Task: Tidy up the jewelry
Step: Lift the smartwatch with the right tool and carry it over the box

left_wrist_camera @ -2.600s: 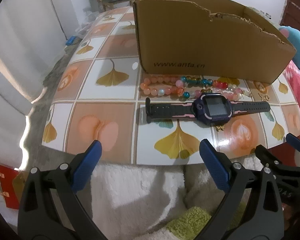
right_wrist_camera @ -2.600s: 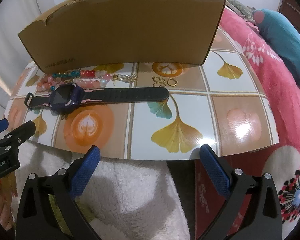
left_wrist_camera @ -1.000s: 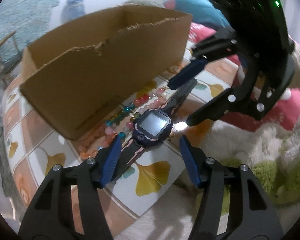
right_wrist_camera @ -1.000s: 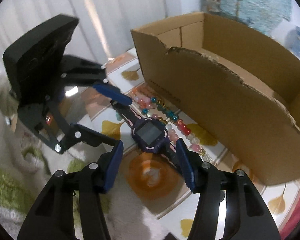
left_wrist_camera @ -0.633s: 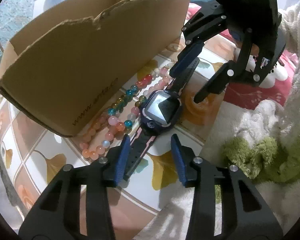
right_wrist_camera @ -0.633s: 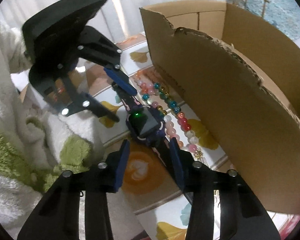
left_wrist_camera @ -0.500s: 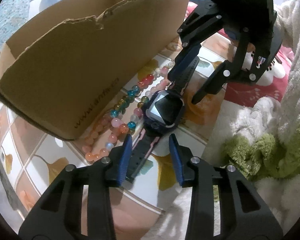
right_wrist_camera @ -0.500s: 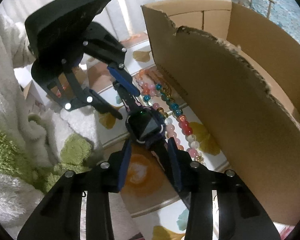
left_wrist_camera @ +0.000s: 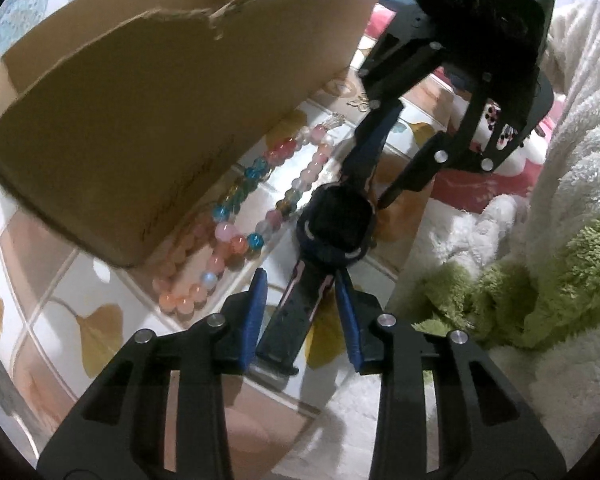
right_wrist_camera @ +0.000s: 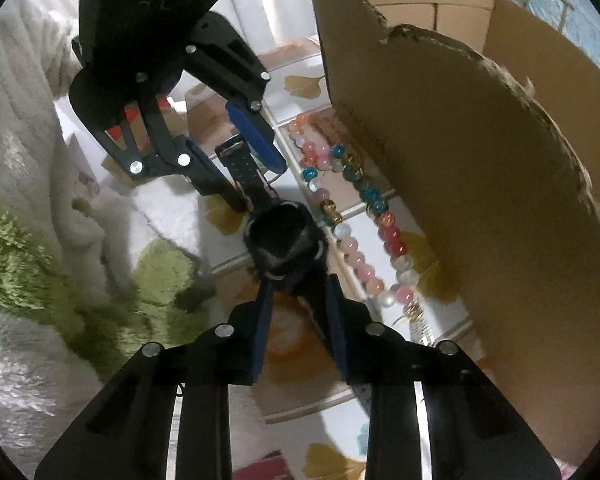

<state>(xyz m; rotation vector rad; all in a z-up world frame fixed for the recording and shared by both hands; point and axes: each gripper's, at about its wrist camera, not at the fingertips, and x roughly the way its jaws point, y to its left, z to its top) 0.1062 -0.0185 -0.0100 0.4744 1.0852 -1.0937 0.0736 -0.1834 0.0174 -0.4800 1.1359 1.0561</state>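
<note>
A dark smartwatch [left_wrist_camera: 334, 228] [right_wrist_camera: 282, 240] with black-and-pink straps lies flat on the tiled table [left_wrist_camera: 80, 320], near its front edge. My left gripper [left_wrist_camera: 300, 292] [right_wrist_camera: 260, 186] straddles one strap. Its blue pads sit close on both sides, and I see no clear press. My right gripper [right_wrist_camera: 300, 284] [left_wrist_camera: 366, 188] straddles the other strap just behind the watch face. Its jaws are closing, and bare table still shows beside the strap. Strings of pink, blue and red beads [left_wrist_camera: 236, 224] [right_wrist_camera: 352, 216] lie between the watch and the torn cardboard box [left_wrist_camera: 160, 100] [right_wrist_camera: 480, 180].
A small gold chain [right_wrist_camera: 416, 320] lies past the beads, by the box wall. A person's fluffy white and green sleeves [left_wrist_camera: 540, 280] [right_wrist_camera: 40, 260] crowd the table's front edge. The box stands right behind the beads.
Both grippers have narrowed from wide open to close around the watch straps. The left one has moved in nearer the watch. The watch and beads lie where they were.
</note>
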